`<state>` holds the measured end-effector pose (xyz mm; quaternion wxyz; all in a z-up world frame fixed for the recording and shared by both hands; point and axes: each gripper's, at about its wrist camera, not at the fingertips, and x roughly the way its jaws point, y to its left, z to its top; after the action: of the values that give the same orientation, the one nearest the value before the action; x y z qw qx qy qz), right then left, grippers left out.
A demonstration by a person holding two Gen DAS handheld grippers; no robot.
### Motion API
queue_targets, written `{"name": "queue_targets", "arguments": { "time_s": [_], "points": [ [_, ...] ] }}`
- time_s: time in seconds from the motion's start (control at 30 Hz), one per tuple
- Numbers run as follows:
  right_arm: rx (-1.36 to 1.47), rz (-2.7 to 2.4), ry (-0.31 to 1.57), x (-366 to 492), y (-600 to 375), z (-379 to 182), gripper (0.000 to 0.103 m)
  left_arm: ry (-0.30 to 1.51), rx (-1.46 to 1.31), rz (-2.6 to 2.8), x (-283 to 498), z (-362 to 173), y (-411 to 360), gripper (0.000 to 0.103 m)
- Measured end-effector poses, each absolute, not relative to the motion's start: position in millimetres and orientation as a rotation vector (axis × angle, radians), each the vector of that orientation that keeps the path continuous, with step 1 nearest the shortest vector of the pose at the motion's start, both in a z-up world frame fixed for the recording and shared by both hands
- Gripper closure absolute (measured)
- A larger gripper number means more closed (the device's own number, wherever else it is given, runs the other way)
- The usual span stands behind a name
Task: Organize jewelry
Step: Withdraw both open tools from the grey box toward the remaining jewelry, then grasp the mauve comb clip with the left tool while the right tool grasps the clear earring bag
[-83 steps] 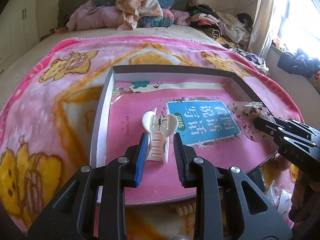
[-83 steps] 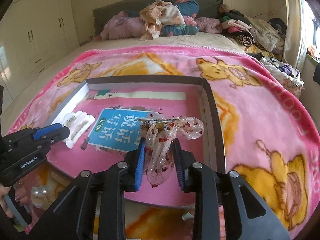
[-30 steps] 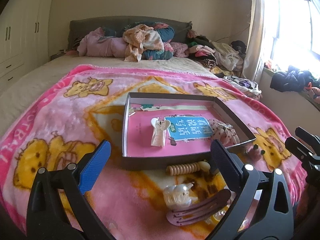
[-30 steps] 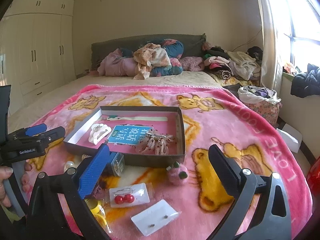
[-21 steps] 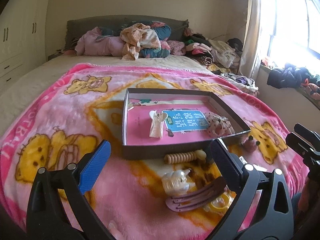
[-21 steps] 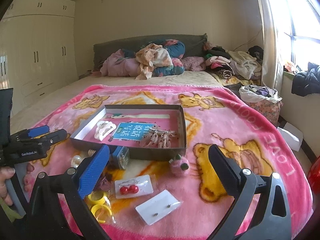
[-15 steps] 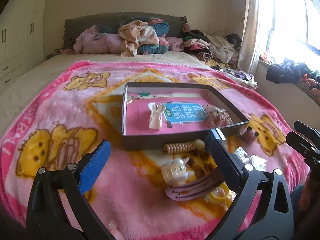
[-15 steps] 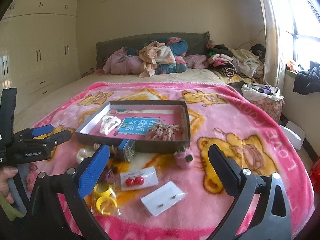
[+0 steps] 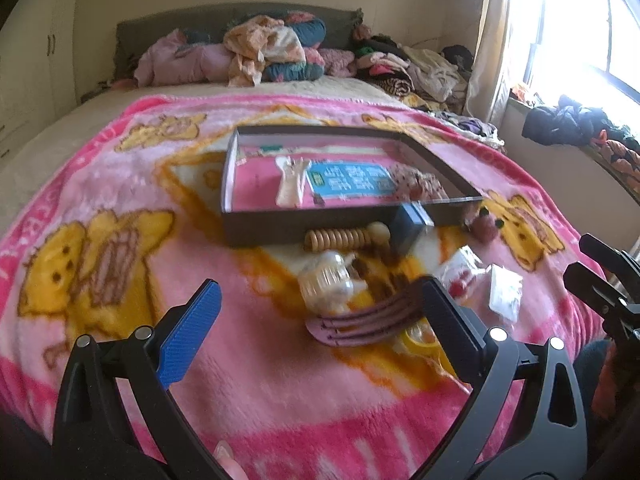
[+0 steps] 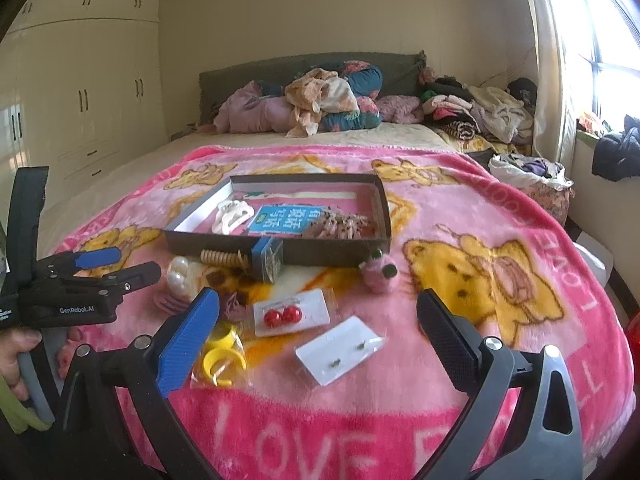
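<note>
A dark shallow box (image 9: 312, 222) (image 10: 280, 247) with a pink floor lies on the bed. Inside it rest a white hair claw (image 9: 290, 186) (image 10: 231, 216) and a clear red-speckled hair claw (image 9: 416, 184) (image 10: 340, 226). In front of the box lie a wooden bead bracelet (image 9: 340, 238), a pearly clip (image 10: 179, 274), a mauve hair clip (image 9: 360, 322), yellow rings (image 10: 222, 350), a red earring card (image 10: 290, 312) and a white stud card (image 10: 340, 350). My left gripper (image 9: 316, 332) and right gripper (image 10: 318, 330) are both wide open, empty, held back above these items.
A pink bear-print blanket (image 10: 480, 264) covers the bed. A small blue box (image 10: 267, 258) and a pink plush berry (image 10: 378, 272) sit by the dark box's front wall. Clothes are piled at the headboard (image 10: 320, 100). A wardrobe (image 10: 88, 92) stands left, a window (image 9: 580, 28) right.
Both grippers let go of the claws in the box, opened wide and drew back toward the foot of the bed. The loose items in front of the box have come into view.
</note>
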<state>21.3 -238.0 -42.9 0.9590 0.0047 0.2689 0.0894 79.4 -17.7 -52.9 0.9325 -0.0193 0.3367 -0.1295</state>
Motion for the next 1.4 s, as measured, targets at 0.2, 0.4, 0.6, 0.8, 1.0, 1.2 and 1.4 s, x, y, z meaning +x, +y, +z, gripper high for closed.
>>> {"name": "queue_targets", "arguments": {
  "time_s": [0.2, 0.4, 0.6, 0.8, 1.0, 1.2, 1.4],
  "points": [
    [0.002, 0.166, 0.572, 17, -240, -56, 0.007, 0.747, -0.072, -0.281, 78, -68, -16, 0.012],
    [-0.012, 0.148, 0.584, 18, -243, -62, 0.007, 0.829, -0.162, -0.322, 85, -84, -14, 0.021],
    [-0.028, 0.126, 0.602, 24, -244, -70, 0.007, 0.899, -0.27, -0.362, 94, -97, -17, 0.043],
    [-0.015, 0.122, 0.653, 33, -246, -83, 0.007, 0.927, -0.369, -0.369, 105, -100, -20, 0.045],
    [0.061, 0.115, 0.72, 48, -253, -94, 0.007, 0.941, -0.424, -0.347, 115, -104, -17, 0.07],
    [0.136, 0.12, 0.792, 64, -256, -108, 0.019, 0.927, -0.461, -0.354, 117, -104, -8, 0.087],
    [0.125, 0.122, 0.808, 70, -250, -113, 0.042, 0.904, -0.471, -0.379, 114, -99, -5, 0.093]
  ]
}}
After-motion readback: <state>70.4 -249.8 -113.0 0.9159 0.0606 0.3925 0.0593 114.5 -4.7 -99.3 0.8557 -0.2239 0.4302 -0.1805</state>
